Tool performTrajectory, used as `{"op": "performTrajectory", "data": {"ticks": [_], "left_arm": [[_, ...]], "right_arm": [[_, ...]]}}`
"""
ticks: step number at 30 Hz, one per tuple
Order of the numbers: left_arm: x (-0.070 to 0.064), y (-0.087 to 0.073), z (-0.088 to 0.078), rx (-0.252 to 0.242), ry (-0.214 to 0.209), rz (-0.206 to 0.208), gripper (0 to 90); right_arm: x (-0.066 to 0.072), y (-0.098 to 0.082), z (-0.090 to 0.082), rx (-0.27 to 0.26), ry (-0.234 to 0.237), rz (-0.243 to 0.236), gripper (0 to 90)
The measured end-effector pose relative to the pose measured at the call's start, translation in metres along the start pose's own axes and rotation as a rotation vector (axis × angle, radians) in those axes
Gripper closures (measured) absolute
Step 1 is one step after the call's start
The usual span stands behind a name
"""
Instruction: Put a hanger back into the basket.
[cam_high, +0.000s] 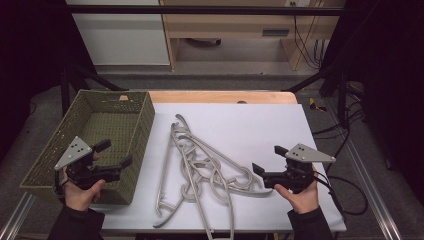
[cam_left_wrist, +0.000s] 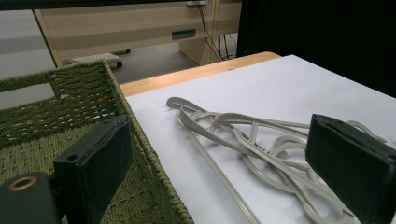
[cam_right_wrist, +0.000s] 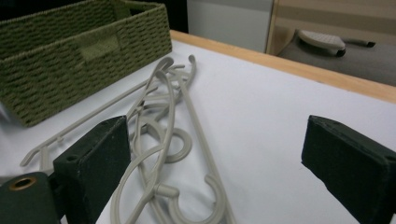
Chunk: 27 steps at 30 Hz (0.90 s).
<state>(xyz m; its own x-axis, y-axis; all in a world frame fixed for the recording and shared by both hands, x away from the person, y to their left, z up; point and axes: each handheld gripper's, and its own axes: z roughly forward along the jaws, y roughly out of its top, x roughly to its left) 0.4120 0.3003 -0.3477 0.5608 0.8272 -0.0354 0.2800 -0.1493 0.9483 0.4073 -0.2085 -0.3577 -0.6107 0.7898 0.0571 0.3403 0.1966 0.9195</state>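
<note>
hangers (cam_high: 205, 167) lie tangled on the table (cam_high: 260, 125), none in the basket (cam_high: 142, 120) at ten o'clock; left gripper (cam_high: 116, 154) and right gripper (cam_high: 267, 160) both spread, holding nothing.

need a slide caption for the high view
Two hand-held grippers, left and right, open beside tangled grey hangers and a green basket.

The hangers (cam_high: 205, 167) look like smooth, pale grey plastic with a dull sheen. The basket (cam_high: 127, 150) at the left is coarsely woven green cord, rough and matt. The sheet (cam_high: 260, 130) under the hangers is flat, white and matt, like paper or board. The table edge (cam_high: 220, 96) at the far side is bare light wood. The gripper pads (cam_left_wrist: 348, 163) are matt black.
</note>
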Motion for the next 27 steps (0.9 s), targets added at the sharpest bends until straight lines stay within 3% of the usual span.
{"op": "performTrajectory", "data": {"ticks": [2,3,7,14,15,18,26,27], "left_arm": [[0.000,0.000,0.000,0.002,-0.002,0.005,7.0],[0.000,0.000,0.000,0.001,-0.003,0.006,7.0],[-0.001,0.000,0.000,0.000,-0.002,0.007,7.0],[-0.002,0.001,-0.001,-0.006,-0.005,0.008,7.1],[-0.002,0.001,-0.001,-0.006,-0.005,0.008,7.1],[-0.003,0.001,-0.001,-0.007,-0.005,0.012,7.1],[-0.003,0.001,-0.001,-0.006,-0.008,0.009,7.1],[-0.003,0.001,-0.001,-0.006,-0.008,0.011,7.2]], "right_arm": [[0.002,-0.001,0.001,0.009,0.003,-0.003,9.0],[0.009,-0.004,0.005,0.043,0.016,-0.004,9.1],[0.020,-0.011,0.010,0.092,0.038,-0.009,11.9],[0.043,-0.029,0.024,0.199,0.090,0.022,16.4],[0.043,-0.029,0.024,0.199,0.090,0.022,16.4],[0.051,-0.039,0.033,0.264,0.115,0.018,18.3],[0.060,-0.050,0.043,0.344,0.133,0.036,26.2],[0.063,-0.055,0.048,0.381,0.145,0.029,28.8]]}}
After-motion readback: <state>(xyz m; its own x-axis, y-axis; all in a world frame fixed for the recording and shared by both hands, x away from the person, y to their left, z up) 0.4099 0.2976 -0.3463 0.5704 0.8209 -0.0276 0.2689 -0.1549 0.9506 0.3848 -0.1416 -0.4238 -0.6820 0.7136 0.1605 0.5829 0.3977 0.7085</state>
